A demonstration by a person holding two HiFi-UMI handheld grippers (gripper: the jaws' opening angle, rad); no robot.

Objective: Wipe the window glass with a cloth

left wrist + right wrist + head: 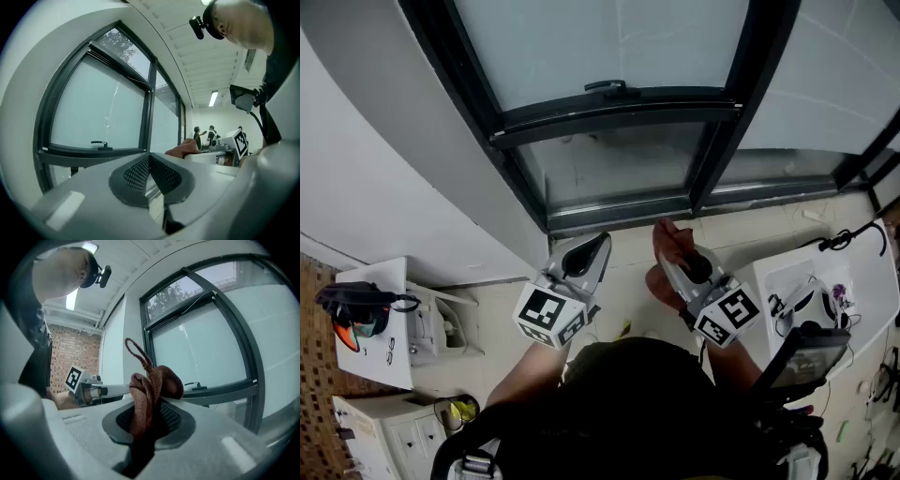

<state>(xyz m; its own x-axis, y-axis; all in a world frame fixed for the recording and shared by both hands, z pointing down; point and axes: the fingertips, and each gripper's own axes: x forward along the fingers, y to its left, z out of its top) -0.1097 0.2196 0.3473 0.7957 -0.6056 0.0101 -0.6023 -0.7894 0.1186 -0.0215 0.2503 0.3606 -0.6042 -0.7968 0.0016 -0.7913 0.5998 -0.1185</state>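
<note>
So the right hand-held gripper [149,409] is clamped on the cloth [153,380]. It's a brown one, bunched up between the jaws, with a thin loop sticking up out of the top. In the head view the cloth [669,238] sits just below the window's bottom frame rail, near it, but I can't tell if it's touching anything. It isn't on the glass [609,42].

The left hand-held gripper [149,159] has its jaws pressed together with nothing between them, and it points up toward the same window. From above, the left hand-held gripper [600,242] sits beside the right hand-held gripper [667,255], a little apart, both low in front of the dark frame [619,112].

There's a small black handle [607,87] on the horizontal frame bar above both of them. The upper pane looks frosted and pale. Off to the left there's a white box [380,328] with some dark eyewear-looking thing [354,305] on top.
</note>
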